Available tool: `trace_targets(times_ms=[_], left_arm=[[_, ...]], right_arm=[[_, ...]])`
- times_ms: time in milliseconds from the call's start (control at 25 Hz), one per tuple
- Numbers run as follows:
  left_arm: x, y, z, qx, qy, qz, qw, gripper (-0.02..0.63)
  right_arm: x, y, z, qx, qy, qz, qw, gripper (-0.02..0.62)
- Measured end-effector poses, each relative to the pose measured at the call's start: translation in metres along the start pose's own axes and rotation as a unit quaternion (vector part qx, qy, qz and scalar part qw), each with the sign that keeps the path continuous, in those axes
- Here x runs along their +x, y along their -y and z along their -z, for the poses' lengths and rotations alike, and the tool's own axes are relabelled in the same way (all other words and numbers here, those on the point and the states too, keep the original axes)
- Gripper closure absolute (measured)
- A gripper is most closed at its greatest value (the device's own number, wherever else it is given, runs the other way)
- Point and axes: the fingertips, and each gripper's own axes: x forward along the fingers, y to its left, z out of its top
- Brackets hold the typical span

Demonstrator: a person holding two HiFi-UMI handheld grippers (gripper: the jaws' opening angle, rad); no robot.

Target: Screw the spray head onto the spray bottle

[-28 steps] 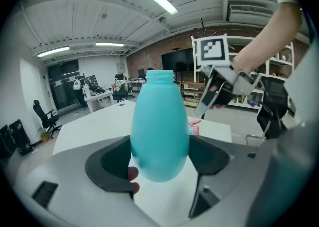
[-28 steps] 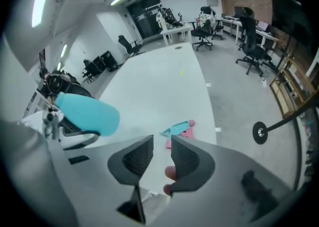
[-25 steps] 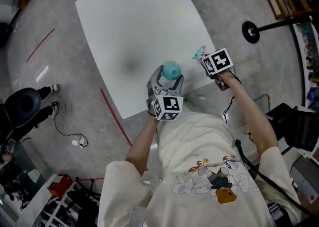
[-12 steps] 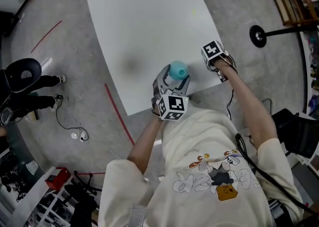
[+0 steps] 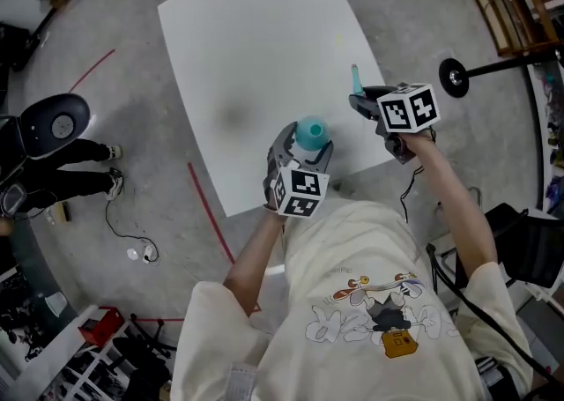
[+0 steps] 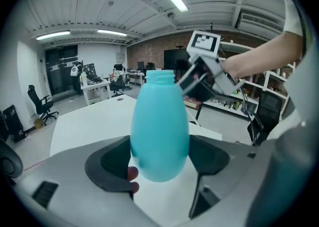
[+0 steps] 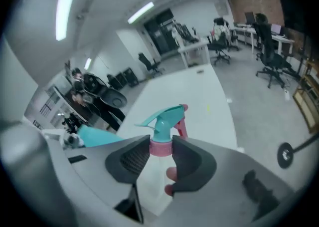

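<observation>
Holding the spray bottle (image 6: 159, 131) low on its belly, your left gripper (image 5: 305, 149) has both jaws pressed against the teal sides, with the open neck pointing away from you. In the head view the bottle sits at the centre of the frame, over the near edge of the white table (image 5: 256, 38).

Your right gripper (image 7: 160, 152) is clenched on the spray head (image 7: 163, 121). Its pads grip the pink collar (image 7: 161, 147), and the nozzle and trigger stand clear above the jaws. In the head view the head is right of centre, up and to the right of the bottle and clearly apart from it.

Expect the bottle to be light, thin-walled and smooth. It looks likely to dent under a hard squeeze, or to spin in the pads once you apply twist. Your grip at the widest part is probably the best place, so hold it firm rather than crushing.

The spray head looks stiff and light. The collar is the right part to hold, since that is likely the threaded ring. Bring it down square to the neck, because a tilted start would probably cross the threads.
</observation>
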Motion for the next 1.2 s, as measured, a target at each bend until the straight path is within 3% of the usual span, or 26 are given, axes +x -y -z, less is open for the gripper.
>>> trace_targets(times_ms=[80,200,360,520,720,920,1200], left_arm=[[0.0,-0.001,-0.006,0.015,-0.012,0.008,0.9998,0.241],[0.0,-0.003,-0.02,0.018,-0.027,0.023,0.9992,0.241],[-0.003,0.002,-0.045,0.018,-0.035,0.043,0.9983,0.241],[-0.008,0.003,-0.069,0.038,-0.03,0.047,0.9977,0.241],[-0.024,0.019,-0.084,0.062,-0.021,0.053,0.9964,0.241],[-0.038,0.02,-0.098,0.061,-0.02,0.059,0.9962,0.242],[-0.064,0.043,-0.125,0.069,-0.025,0.079,0.9942,0.242]], right_arm=[[-0.04,-0.038,-0.052,-0.035,0.103,-0.043,0.993,0.46],[-0.104,-0.086,-0.112,-0.091,0.223,-0.097,0.966,0.46],[-0.175,-0.137,-0.157,-0.157,0.308,-0.147,0.927,0.46],[-0.202,-0.17,-0.169,-0.213,0.326,-0.175,0.904,0.46],[-0.195,-0.184,-0.147,-0.23,0.315,-0.188,0.901,0.46],[-0.185,-0.189,-0.133,-0.244,0.293,-0.208,0.901,0.46],[-0.196,-0.211,-0.095,-0.33,0.256,-0.25,0.874,0.46]])
